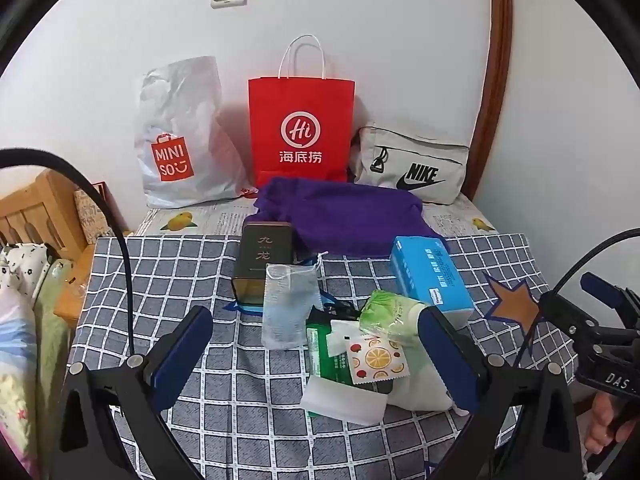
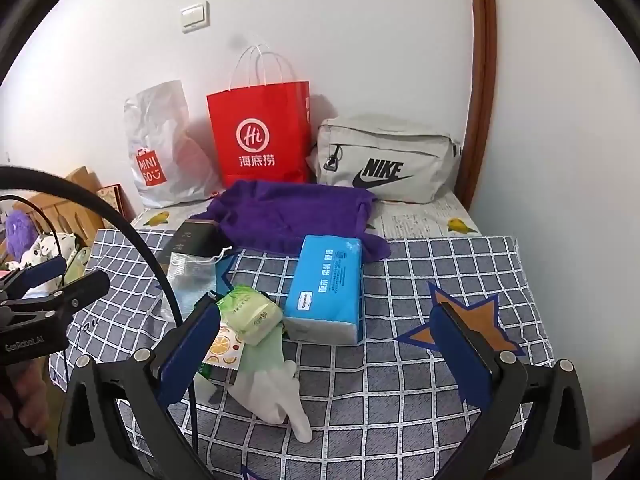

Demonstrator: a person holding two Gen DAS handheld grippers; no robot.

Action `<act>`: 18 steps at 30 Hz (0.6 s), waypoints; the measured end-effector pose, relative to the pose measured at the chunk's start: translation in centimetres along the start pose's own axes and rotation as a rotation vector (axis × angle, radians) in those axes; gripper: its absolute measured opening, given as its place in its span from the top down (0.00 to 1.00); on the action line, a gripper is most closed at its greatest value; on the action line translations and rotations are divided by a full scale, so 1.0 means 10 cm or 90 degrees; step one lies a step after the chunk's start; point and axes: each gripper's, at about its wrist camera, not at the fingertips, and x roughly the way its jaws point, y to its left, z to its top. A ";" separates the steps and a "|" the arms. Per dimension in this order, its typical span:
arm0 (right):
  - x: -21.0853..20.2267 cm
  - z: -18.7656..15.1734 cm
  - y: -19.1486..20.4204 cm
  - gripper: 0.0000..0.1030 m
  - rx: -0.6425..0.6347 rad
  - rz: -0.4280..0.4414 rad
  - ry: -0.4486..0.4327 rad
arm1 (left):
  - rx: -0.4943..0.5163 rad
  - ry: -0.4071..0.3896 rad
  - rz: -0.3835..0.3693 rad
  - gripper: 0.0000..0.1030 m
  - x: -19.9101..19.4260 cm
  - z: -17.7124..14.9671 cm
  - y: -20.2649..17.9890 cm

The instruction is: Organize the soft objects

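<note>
Against the wall on our left we see a white Miniso bag (image 1: 176, 152), then a red paper bag (image 1: 301, 128) and a grey Nike pouch (image 1: 412, 166), with a purple towel (image 1: 344, 212) spread just in front of them. On the checked cloth (image 1: 240, 400), left to right, lie a dark tin (image 1: 262, 264), a mesh pouch (image 1: 289, 306), a heap of small packets (image 1: 372, 354) and a blue tissue pack (image 1: 430, 274). Our left gripper (image 1: 316, 354) hangs over the heap, jaws wide apart, empty. Our right gripper (image 2: 328, 348) hovers likewise spread, near the tissue pack and a white glove (image 2: 276, 396).
</note>
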 end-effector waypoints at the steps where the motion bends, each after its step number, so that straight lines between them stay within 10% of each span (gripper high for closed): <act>1: -0.02 0.00 0.02 0.00 -0.001 -0.001 -0.003 | 0.001 -0.001 0.000 0.00 -0.01 0.00 0.00; 18: -0.05 0.02 0.13 0.00 -0.008 0.009 -0.003 | 0.005 -0.010 0.005 0.00 -0.08 0.02 0.01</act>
